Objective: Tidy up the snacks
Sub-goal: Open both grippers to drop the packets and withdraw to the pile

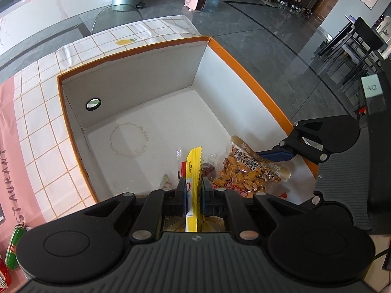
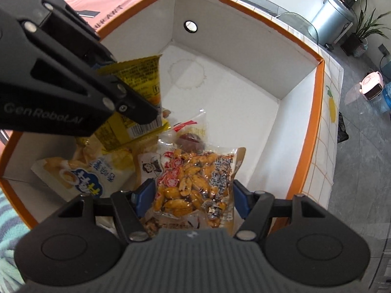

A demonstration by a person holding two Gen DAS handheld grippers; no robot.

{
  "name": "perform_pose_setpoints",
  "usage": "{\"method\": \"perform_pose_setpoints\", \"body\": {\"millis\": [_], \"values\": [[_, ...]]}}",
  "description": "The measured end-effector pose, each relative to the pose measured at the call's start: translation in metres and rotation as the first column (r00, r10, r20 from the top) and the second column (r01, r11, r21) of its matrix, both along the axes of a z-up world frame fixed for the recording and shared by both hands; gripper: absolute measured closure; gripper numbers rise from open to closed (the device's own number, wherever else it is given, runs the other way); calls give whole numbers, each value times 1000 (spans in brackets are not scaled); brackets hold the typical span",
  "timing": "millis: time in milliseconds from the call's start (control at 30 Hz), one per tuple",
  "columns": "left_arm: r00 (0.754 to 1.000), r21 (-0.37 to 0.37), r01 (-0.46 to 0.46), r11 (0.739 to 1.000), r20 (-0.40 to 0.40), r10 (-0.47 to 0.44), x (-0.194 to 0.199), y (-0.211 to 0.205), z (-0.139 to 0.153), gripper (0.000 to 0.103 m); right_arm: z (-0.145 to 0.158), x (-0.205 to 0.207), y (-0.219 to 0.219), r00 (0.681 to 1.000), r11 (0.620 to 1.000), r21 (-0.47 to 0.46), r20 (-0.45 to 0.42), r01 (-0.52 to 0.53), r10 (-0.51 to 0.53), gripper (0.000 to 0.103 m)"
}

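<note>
An orange-rimmed white box (image 1: 246, 70) stands on the tiled tablecloth; it also shows in the right wrist view (image 2: 315, 112). My left gripper (image 1: 193, 190) is shut on a yellow snack packet (image 1: 193, 171), held edge-on over the box's near side; the packet (image 2: 141, 78) also shows in the right wrist view. My right gripper (image 2: 193, 195) is open, its blue pads on either side of a clear bag of orange peanuts (image 2: 193, 178) that lies in the box; the bag (image 1: 246, 171) also shows in the left wrist view. Other packets lie beneath: a white-and-blue one (image 2: 80, 175) and a clear one with a dark red piece (image 2: 188, 141).
A green sausage-shaped snack (image 1: 16, 249) and a red packet (image 1: 3, 276) lie on the pink cloth to the left of the box. The box's far half (image 1: 146, 122) has a bare white floor. A chair and table (image 1: 354, 46) stand off to the right.
</note>
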State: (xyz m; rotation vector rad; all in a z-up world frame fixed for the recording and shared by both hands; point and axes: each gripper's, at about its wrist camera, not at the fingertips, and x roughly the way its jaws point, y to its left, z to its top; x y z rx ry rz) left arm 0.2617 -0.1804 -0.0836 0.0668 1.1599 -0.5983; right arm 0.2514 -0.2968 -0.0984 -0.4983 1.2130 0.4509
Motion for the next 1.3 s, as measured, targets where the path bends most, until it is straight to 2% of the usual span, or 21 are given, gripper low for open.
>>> {"method": "perform_pose_setpoints", "body": {"millis": [100, 333, 433, 600, 1067, 1300], "values": [[1000, 32, -13, 999, 11, 12, 3, -2, -3, 91, -2, 1, 3, 1000, 1000, -10, 3, -16, 16, 38], [1000, 52, -10, 999, 16, 9, 3, -1, -1, 88, -4, 0, 10, 997, 996, -46, -14, -76, 76, 36], [999, 78, -2, 997, 41, -1, 1, -3, 2, 80, -4, 3, 11, 997, 996, -55, -21, -75, 74, 36], [995, 100, -12, 995, 98, 2, 0, 1, 12, 59, 0, 4, 12, 997, 994, -72, -11, -77, 76, 33], [981, 130, -9, 992, 195, -17, -23, 17, 52, 58, 27, -8, 23, 999, 996, -82, 7, -32, 33, 32], [972, 133, -43, 990, 233, 11, -42, 32, 73, 58, 49, -20, 27, 1000, 998, -69, 18, 11, -10, 32]]}}
